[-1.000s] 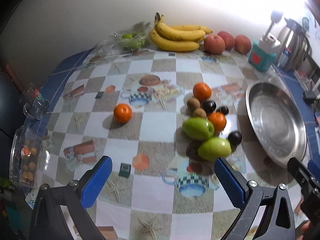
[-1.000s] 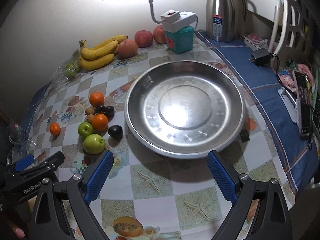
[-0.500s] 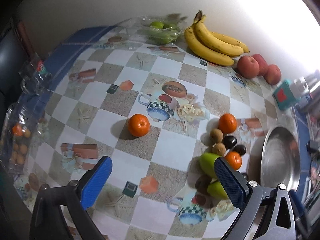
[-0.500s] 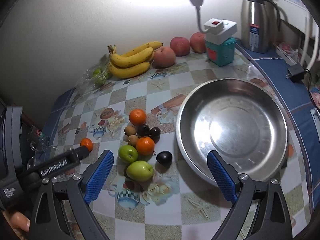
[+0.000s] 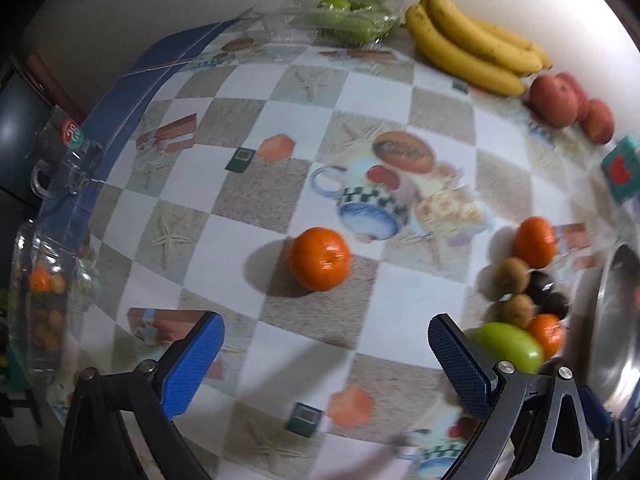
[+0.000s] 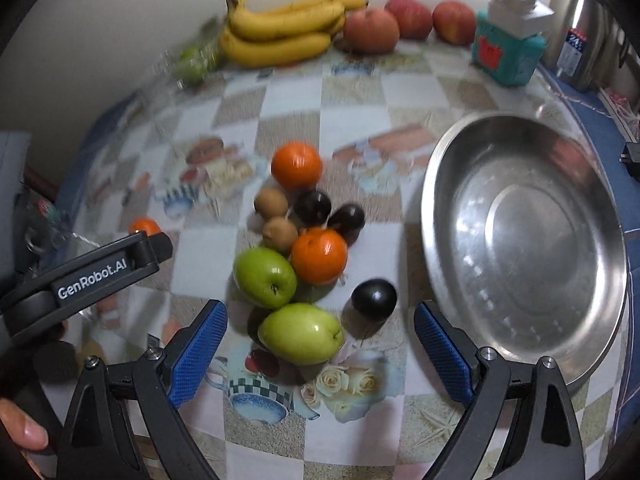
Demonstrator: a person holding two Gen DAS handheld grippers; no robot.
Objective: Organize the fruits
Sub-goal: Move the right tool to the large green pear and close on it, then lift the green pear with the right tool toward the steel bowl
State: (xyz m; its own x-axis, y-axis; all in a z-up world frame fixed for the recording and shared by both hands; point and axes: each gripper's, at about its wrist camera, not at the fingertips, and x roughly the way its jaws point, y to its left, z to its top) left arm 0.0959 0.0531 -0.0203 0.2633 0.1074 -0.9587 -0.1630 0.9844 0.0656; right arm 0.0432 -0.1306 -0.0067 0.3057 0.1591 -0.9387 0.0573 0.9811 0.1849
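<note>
Left gripper [image 5: 325, 360] and right gripper [image 6: 320, 352], each with blue-padded fingers [image 6: 198, 354] spread wide apart, holding nothing, angled downward.

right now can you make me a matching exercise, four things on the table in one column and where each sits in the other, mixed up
Things:
1. bananas
2. steel pan
3. lone orange
4. kettle

Places:
A. alone on the cloth, ahead of the open left fingers
B. far right corner
C. against the back wall, beside the peaches
D. right of the fruit cluster

Pairs: 1-C, 2-D, 3-A, 4-B
</note>
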